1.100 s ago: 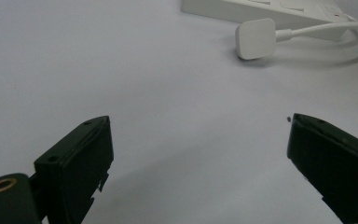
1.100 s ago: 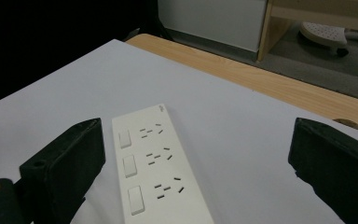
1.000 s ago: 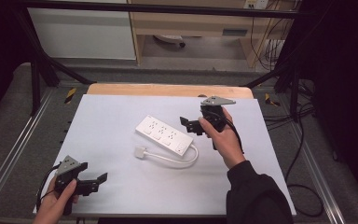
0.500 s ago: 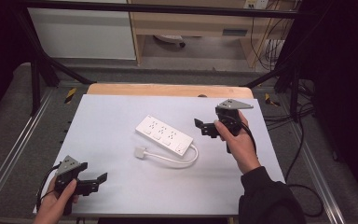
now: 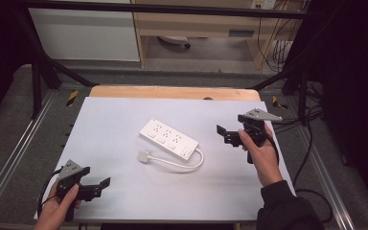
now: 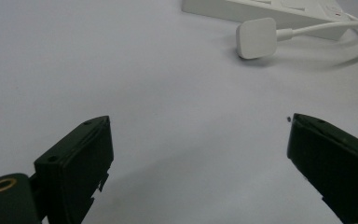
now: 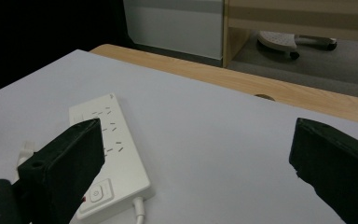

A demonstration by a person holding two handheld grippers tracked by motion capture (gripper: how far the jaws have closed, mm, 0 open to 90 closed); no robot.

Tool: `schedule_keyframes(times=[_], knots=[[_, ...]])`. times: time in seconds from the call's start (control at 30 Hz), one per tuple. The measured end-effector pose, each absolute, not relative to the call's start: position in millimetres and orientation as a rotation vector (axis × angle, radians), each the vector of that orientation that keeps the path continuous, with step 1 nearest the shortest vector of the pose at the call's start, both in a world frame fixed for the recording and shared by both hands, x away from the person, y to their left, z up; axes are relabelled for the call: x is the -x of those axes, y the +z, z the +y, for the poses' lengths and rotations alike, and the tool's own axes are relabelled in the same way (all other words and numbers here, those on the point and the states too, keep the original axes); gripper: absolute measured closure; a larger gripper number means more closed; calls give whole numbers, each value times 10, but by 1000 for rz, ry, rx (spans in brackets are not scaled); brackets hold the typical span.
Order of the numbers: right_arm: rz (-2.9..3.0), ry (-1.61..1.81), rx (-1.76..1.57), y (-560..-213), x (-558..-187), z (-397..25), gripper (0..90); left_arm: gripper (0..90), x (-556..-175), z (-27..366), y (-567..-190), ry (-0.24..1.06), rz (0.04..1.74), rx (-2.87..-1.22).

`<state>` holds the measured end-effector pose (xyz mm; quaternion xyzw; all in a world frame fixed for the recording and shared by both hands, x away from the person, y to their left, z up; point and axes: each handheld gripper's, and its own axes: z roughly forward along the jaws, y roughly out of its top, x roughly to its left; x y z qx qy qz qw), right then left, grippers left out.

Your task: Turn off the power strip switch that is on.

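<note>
A white power strip (image 5: 168, 139) lies at an angle in the middle of the white table top (image 5: 115, 120), its cable looping round to a flat white plug (image 5: 145, 156) beside it. My right gripper (image 5: 223, 134) hovers open to the right of the strip, apart from it, with nothing held. In the right gripper view the strip (image 7: 116, 140) lies beyond the left jaw of the open right gripper (image 7: 196, 163). My left gripper (image 5: 100, 188) rests open at the near left corner. The left gripper view has the plug (image 6: 256, 37) and the strip (image 6: 261, 8) far ahead of the open left gripper (image 6: 200, 158).
A wooden strip (image 5: 172, 92) edges the table's far side. Metal frame rails (image 5: 9, 158) run along both sides. Black cables (image 5: 311, 120) hang off the right edge. Behind the table stand a white cabinet (image 5: 86, 33) and a wooden shelf (image 5: 211, 24).
My right gripper has drawn back to the right, away from the power strip toward the table's right edge. The left gripper and the strip have stayed put.
</note>
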<state>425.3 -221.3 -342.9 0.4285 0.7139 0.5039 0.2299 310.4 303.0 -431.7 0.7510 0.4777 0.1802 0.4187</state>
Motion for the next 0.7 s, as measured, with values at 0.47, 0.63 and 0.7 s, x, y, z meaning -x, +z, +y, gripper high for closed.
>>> schedule_keyframes(times=[0.47,0.63,0.7], knots=[[1880,1395,-1250,-3576,-4086,-2591,33,72,-3099,3028,-4318,451,1195,-1881],[1869,1388,-1247,-3707,-3974,-2674,32,71,-3098,3025,-4318,453,1193,-1882],[1869,1385,-1258,-3776,-3922,-2696,32,72,-3099,3023,-4319,452,1193,-1882]])
